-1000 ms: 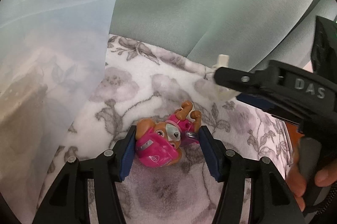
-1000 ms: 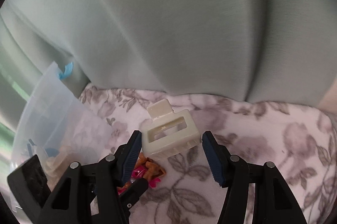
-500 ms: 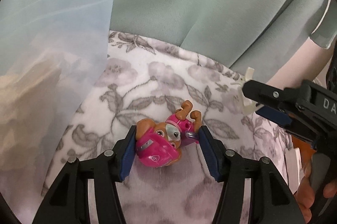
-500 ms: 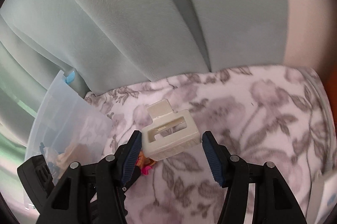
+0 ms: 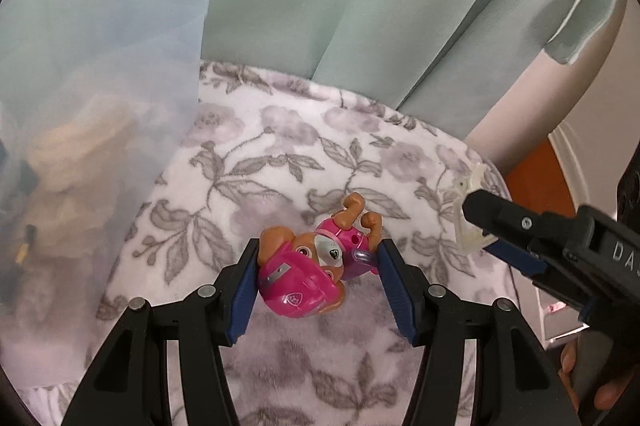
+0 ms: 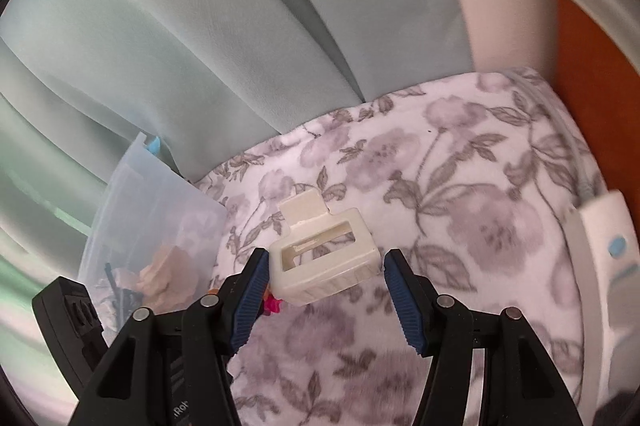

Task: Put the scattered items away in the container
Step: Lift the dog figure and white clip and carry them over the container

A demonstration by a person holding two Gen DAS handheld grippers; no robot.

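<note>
Both carried further from the frosted plastic tub (image 6: 152, 226): left hand-held gripper (image 5: 318, 276) clamps a glossy pink puppy figurine (image 5: 308, 274), right hand-held gripper (image 6: 324, 282) clamps a boxy cream plastic hair claw (image 6: 324, 262), over the fuzzy floral blanket (image 6: 460, 210).

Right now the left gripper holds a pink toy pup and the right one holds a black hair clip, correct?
Not quite. The hair clip in the right gripper is cream-white, not black, as the right wrist view shows. The left gripper does hold the pink toy pup.

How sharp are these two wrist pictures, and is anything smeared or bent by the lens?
Left wrist view: the pink toy dog is crisp, the clear bin beside it is a hazy blur. Right wrist view: the cream hair clip is sharp, the blanket and curtain are softly smeared. Both views curve toward dark round edges.
</note>
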